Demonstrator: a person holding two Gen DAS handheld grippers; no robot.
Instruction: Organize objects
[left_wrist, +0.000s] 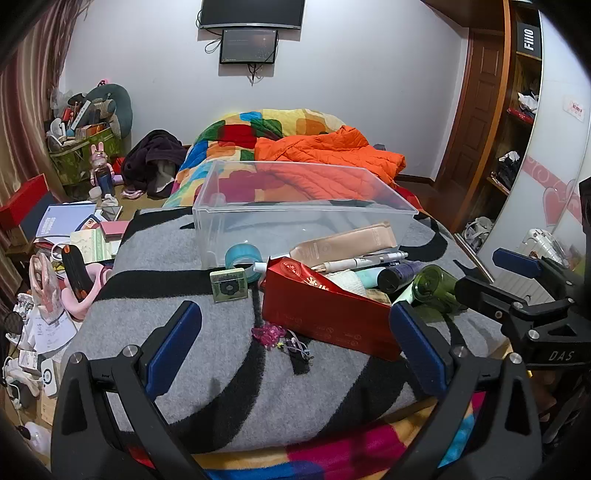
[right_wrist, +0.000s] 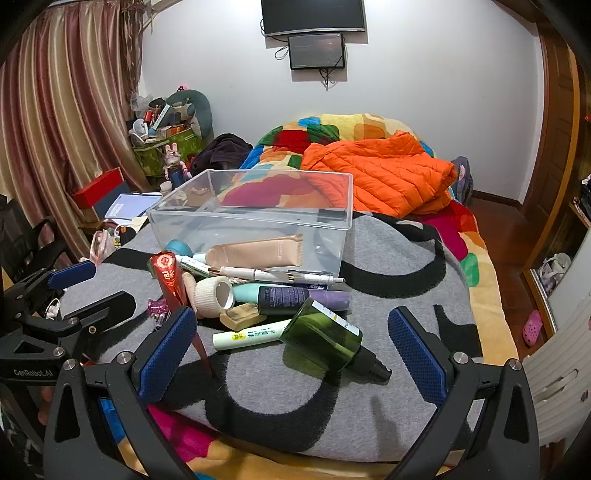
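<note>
"DAS" stands on the right gripper's black frame (left_wrist: 560, 355), "GenRobot.AI" on the left gripper's black frame (right_wrist: 33, 372), and "FiiO" on the black box (left_wrist: 529, 38) (far right shelf).

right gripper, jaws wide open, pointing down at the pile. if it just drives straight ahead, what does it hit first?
Most likely the green bottle, lying on its side between the right gripper fingers' line, black pump cap toward the camera. Depth is uncertain in fisheye; it might meet the grey blanket just short of the bottle.
</note>
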